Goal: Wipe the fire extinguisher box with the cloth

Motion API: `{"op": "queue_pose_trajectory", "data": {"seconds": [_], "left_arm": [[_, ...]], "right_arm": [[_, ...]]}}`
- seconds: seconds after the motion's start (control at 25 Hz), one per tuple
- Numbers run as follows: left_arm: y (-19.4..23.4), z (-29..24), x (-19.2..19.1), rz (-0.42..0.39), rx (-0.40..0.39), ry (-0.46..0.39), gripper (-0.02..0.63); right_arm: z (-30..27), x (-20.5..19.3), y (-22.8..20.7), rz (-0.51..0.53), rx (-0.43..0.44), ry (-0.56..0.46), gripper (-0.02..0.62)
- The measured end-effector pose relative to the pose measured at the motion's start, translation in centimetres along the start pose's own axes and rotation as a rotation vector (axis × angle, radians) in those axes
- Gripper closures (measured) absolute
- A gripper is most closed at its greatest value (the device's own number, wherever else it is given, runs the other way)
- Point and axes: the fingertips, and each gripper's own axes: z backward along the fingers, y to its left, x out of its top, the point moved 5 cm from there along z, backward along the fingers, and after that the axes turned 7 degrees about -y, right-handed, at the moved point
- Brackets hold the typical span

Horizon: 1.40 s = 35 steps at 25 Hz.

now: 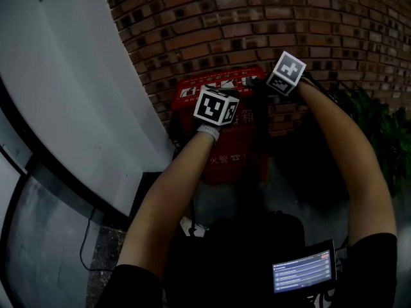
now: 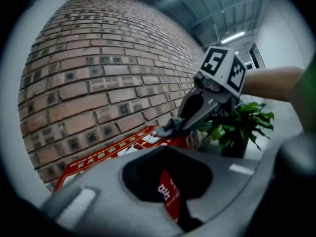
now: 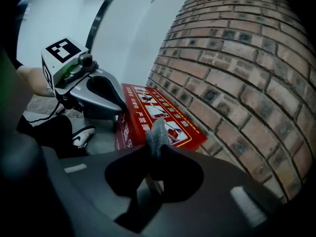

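R hand-held gripper [image 3: 157,149] clamped on cloth [image 3: 158,130] | L hand-held gripper [image 2: 167,152] closed, empty | ext. box [image 1: 236,165] partly hidden

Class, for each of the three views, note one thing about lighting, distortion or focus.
Head view: dim overall, the lit screen stands out, the brick wall bows. Left gripper view: dark round vignette, bright ceiling light, blurred near foreground. Right gripper view: brick courses curve strongly, cloth fairly sharp.
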Motion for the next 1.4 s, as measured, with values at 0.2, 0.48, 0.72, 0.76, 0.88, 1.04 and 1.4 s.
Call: {"op": "queue_pose_trajectory", "data": {"seconds": [0.2, 0.48, 0.72, 0.76, 0.88, 1.04, 1.4], "left_arm": [[-2.0, 0.1, 0.6, -0.009, -0.017, -0.019, 0.606], [-1.7, 1.8, 0.5, -0.038, -0.007, -0.068, 0.606], [-0.8, 4.6, 0.1, -0.113, 0.064, -0.147, 0.604], [-0.5, 5.2, 0.0, -0.103, 0.068, -0.169, 0.604], [0.6, 7.4, -1.5, -0.050, 0.085, -0.233, 0.604], [1.6, 10.9, -5.9, 0.003, 0.104, -0.300, 0.604], [-1.3, 16.1, -16.4, 0.032, 0.031, -0.411, 0.604]], "right_arm": [[1.7, -2.8, -1.5, -0.013, -0.031, 0.040, 0.538], [4.6, -0.2, -1.6, -0.004, -0.130, -0.149, 0.538], [6.1, 7.3, 4.2, -0.036, -0.042, -0.534, 0.537], [5.6, 7.8, 5.3, -0.027, -0.031, -0.568, 0.535], [3.6, 8.3, 8.4, -0.026, 0.001, -0.662, 0.535], [-0.7, 7.3, 13.4, -0.035, 0.073, -0.715, 0.535], [-6.7, 2.6, 25.6, -0.055, 0.162, -0.855, 0.535]]}}
